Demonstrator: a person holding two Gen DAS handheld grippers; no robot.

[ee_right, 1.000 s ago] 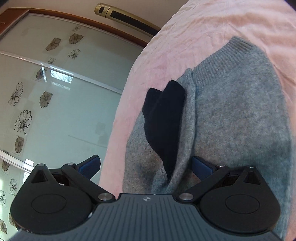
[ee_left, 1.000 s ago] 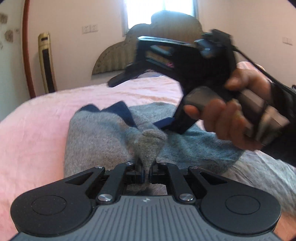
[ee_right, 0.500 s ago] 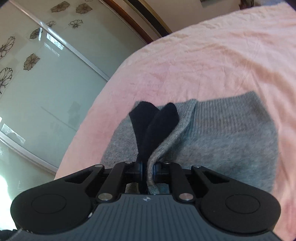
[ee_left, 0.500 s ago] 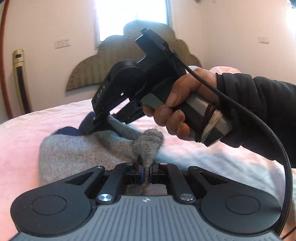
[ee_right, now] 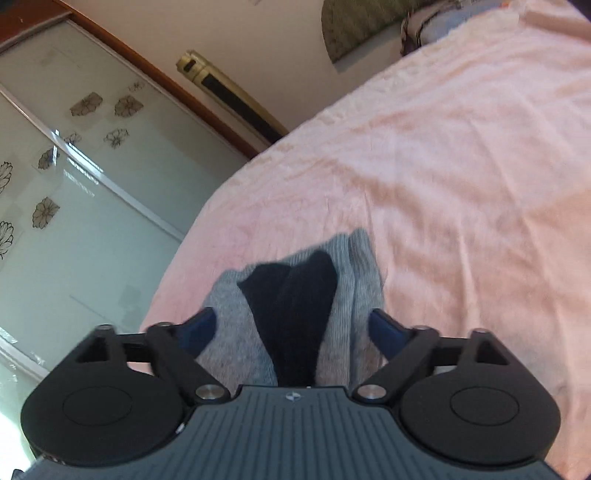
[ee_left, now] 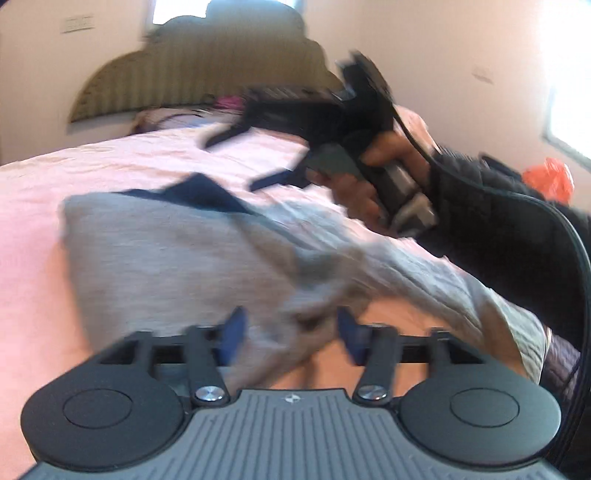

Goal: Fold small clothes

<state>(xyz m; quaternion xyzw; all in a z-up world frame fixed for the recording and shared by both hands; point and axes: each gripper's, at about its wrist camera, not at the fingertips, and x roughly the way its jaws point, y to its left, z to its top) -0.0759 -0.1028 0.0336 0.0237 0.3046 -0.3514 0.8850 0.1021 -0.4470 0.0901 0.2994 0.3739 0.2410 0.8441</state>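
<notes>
Left wrist view first: a bed with a pink blanket, a scalloped headboard against a cream wall, bright window off to the right, something orange at the far right edge. The whole frame is pretty smeared, so take the details loosely. The left gripper sits low over the bed with its blue-padded fingers spread wide, holding nothing. The grey sweater lies on the blanket straight ahead, its near bunched-up edge sitting in the gap between the pads, though I can't say whether it touches either one. A navy collar or trim shows at the far end of it. Above and to the right, the right hand, in a dark sleeve, holds the right gripper up off the bed, tilted down toward the far side of the sweater, fingers spread, clear of the cloth.

Right wrist view: same pink blanket filling most of the frame, a frosted sliding door with flower prints on the left, a gold-and-black standing unit against the wall, and the headboard up top. The right gripper points down at the bed, fingers wide open and gripping nothing. The sweater lies between and beyond them, a dark navy patch running down the middle right under the gripper, grey knit on both sides reaching toward each pad
</notes>
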